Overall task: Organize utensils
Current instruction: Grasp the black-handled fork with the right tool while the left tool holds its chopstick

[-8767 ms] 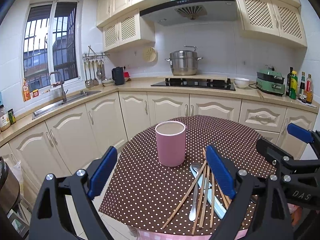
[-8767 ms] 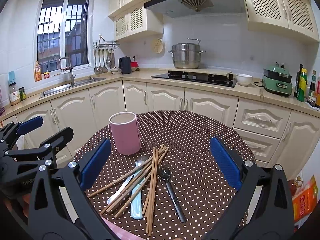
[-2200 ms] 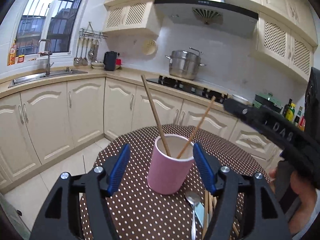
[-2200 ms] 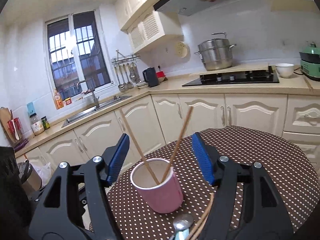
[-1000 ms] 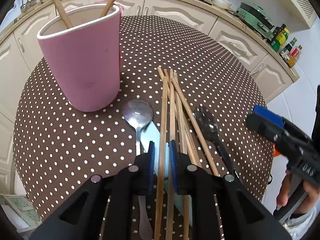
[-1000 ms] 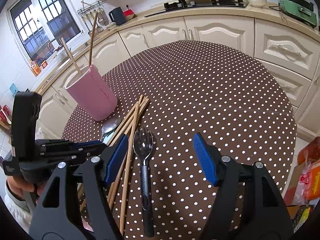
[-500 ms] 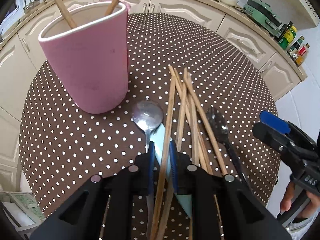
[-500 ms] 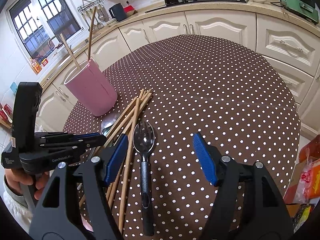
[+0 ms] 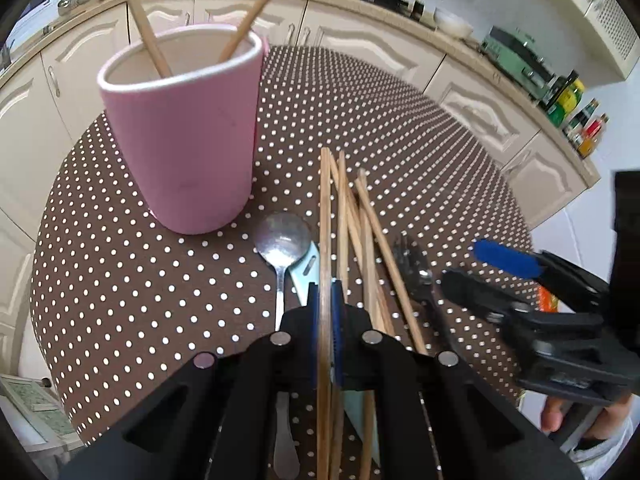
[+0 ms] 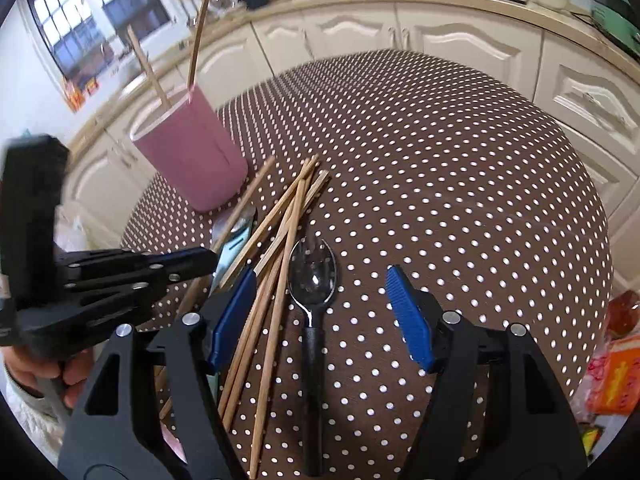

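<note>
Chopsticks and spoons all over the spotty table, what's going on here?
A person is tidying utensils into the pink cup, which already holds two chopsticks. The left hand-held gripper is shut on one chopstick from the pile. The right hand-held gripper is closing, its jaws either side of the black-handled spoon without touching it. A silver spoon lies on the table.

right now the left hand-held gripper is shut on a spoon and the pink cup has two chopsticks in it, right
Not quite. The left hand-held gripper is shut on a chopstick, not a spoon; the left wrist view shows it. The silver spoon lies on the table beside it. The pink cup does hold two chopsticks.
</note>
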`<state>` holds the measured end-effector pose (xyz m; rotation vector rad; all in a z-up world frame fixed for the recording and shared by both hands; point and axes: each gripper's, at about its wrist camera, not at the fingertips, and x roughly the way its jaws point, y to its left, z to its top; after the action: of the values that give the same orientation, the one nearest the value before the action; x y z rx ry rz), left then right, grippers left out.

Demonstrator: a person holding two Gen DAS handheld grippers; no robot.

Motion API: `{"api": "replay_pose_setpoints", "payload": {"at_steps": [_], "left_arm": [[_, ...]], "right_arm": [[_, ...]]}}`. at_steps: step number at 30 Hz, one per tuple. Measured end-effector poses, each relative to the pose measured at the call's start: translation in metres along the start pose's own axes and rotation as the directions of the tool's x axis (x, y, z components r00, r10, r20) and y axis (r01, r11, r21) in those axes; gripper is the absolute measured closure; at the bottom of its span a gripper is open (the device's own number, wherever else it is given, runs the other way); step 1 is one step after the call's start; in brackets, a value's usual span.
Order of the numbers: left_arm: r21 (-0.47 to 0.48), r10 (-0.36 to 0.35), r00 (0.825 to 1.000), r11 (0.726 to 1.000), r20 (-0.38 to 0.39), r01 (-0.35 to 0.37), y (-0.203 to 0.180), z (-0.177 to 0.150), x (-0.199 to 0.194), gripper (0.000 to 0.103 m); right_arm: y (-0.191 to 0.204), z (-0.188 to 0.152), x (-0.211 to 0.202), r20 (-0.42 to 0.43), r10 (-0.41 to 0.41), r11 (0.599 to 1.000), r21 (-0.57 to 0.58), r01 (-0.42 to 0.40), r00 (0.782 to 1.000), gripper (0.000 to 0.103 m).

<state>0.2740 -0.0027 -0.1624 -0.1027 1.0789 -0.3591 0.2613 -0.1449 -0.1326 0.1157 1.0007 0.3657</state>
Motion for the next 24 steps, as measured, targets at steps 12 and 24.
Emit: {"api": "replay_pose_setpoints", "payload": {"at_steps": [12,24], "left_arm": [[0.023,-0.014,0.982,1.000,0.189,0.010,-0.001,-0.013,-0.059,0.097],[0.016,-0.032,0.964,0.999,0.265,0.029,0.006,-0.012,-0.086,0.097]], "right_arm": [[0.024,0.031,0.044,-0.158,-0.070,0.995,-0.078,0.058,0.985,0.074],[0.045,0.051,0.072,-0.166,-0.123,0.985,-0.136,0.101,0.978,0.085]]}}
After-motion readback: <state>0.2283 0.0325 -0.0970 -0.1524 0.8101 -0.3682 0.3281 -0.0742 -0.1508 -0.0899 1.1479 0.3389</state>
